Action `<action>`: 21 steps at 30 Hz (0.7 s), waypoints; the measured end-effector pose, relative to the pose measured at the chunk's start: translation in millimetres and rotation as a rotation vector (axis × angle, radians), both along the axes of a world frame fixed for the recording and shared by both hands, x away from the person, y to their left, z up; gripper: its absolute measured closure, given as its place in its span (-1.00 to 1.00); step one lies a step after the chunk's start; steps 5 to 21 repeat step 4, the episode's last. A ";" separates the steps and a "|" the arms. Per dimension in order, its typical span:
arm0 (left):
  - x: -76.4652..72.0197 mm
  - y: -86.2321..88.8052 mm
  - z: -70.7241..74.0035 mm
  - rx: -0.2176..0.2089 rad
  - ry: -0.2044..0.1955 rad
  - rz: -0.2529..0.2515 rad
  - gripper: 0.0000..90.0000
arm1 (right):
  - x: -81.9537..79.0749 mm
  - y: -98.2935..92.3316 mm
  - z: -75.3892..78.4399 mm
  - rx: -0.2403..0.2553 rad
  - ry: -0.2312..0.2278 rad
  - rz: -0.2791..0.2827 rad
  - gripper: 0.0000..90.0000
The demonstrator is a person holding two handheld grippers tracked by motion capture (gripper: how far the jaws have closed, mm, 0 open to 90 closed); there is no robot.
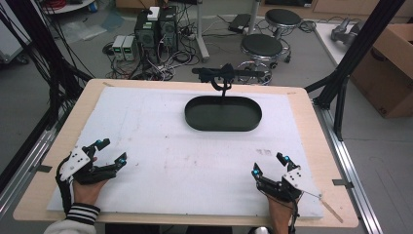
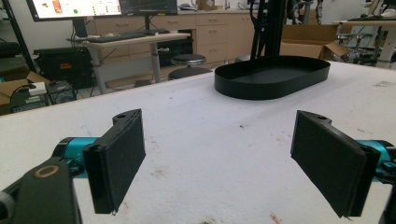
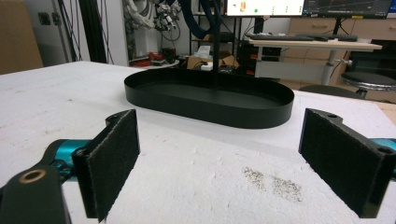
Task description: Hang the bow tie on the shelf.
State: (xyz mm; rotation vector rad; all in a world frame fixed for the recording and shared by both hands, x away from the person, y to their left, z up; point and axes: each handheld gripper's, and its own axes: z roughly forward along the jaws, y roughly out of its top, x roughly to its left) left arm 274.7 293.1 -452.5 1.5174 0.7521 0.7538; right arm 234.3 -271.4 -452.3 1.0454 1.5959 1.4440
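Both tools rest at the near edge of the table (image 1: 58, 146), one at each side, and neither holds anything. The left tool (image 1: 111, 151) is released, with its jaws wide apart over the bare white surface. The right tool (image 1: 271, 165) is also released, with nothing between its pads (image 3: 112, 158).

The thing nearest to them is the black oval tray (image 1: 223, 113). It lies flat at the far middle of the table, well apart from both tools, and it looks empty. In the left gripper view the tray (image 2: 272, 77) is ahead and to the right; in the right gripper view the tray (image 3: 208, 101) is straight ahead.

I judge that the work is at its starting step: the hands wait in a ready position and no reach has begun. The next move would probably need one or both tools to travel forward toward the tray, keeping the jaws open.

A black stand (image 1: 223, 78) rises just behind the tray, so a reach to the far rim should stay low and in front of it. The surface between the tools and the tray has only some small dirty marks (image 3: 273, 183), nothing that blocks the way. Stools (image 1: 262, 47) and computer boxes (image 1: 156, 29) stand on the floor beyond the table.
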 end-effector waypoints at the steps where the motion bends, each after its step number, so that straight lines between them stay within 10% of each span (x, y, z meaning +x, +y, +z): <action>1: -0.1 0.2 0.0 0.001 0.000 0.000 -0.60 | -0.1 -0.3 -0.1 -0.003 -0.007 -0.002 -0.75; 21: 0.2 0.7 0.2 0.002 0.004 -0.001 -0.60 | -0.7 -0.6 -0.3 0.002 -0.011 0.000 -0.75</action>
